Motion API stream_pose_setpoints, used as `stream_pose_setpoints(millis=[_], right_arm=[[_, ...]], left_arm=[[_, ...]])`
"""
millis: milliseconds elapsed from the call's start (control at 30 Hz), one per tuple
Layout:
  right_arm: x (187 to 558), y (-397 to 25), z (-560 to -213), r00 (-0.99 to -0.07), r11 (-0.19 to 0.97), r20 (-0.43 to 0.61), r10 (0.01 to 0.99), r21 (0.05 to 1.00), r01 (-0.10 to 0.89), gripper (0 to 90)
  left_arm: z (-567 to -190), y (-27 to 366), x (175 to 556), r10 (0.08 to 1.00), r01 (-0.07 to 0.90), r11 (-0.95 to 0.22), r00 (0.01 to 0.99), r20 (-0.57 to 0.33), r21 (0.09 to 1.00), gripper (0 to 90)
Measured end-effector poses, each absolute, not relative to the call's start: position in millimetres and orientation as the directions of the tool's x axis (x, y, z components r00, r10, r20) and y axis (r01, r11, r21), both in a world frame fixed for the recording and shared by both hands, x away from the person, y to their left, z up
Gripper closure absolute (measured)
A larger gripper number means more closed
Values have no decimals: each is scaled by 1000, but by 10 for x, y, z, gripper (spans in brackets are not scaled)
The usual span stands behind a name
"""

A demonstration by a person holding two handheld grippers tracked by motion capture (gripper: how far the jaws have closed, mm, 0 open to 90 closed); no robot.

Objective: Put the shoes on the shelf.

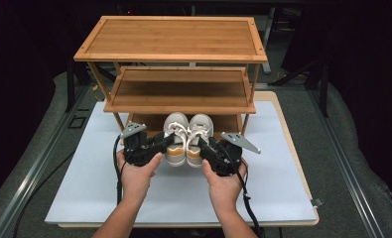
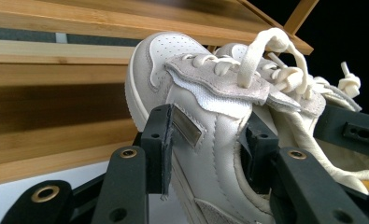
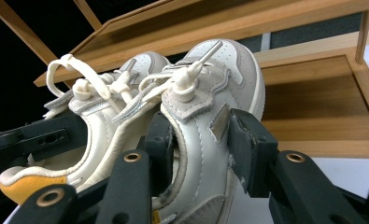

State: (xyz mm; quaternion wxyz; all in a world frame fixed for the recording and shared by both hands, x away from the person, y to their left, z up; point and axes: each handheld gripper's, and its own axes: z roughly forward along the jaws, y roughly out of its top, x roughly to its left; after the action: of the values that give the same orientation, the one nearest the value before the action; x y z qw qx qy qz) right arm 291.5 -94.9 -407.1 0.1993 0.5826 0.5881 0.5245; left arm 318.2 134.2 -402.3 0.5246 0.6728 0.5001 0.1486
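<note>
From my seat at the controls, the left gripper (image 1: 164,143) was clamped on the outer wall of the left shoe (image 1: 176,136), its jaws pressed on either side of the white leather collar. In the left gripper view that shoe (image 2: 205,140) sat between the two black jaws, with its cream laces (image 2: 266,56) looped loosely above.

Both shoes stood side by side, touching, on the white mat (image 1: 84,183) just in front of the lowest shelf (image 1: 144,121) of the bamboo rack (image 1: 171,39), toes pointing toward it. The rack's middle shelf (image 1: 178,91) overhung the toes, and I saw its front legs flanking the pair closely on each side.

The right gripper (image 1: 207,145) was clamped likewise on the outer wall of the right shoe (image 1: 198,136). In the right gripper view, the right shoe (image 3: 205,140) was pinched between the jaws, the other shoe's orange heel lining (image 3: 28,184) showed farther left, and the shelves rose behind. A black cable (image 1: 248,203) trailed from the right gripper toward the table's near edge.
</note>
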Motion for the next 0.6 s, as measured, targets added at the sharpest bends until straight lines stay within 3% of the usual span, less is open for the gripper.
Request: stream_pose_setpoints(millis=[600], right_arm=[[2868,-957,-3931,-250,-225,367,896,860,458,617]], left_arm=[[-3839,1324,3139,832,498,31,467,-299,866,605]])
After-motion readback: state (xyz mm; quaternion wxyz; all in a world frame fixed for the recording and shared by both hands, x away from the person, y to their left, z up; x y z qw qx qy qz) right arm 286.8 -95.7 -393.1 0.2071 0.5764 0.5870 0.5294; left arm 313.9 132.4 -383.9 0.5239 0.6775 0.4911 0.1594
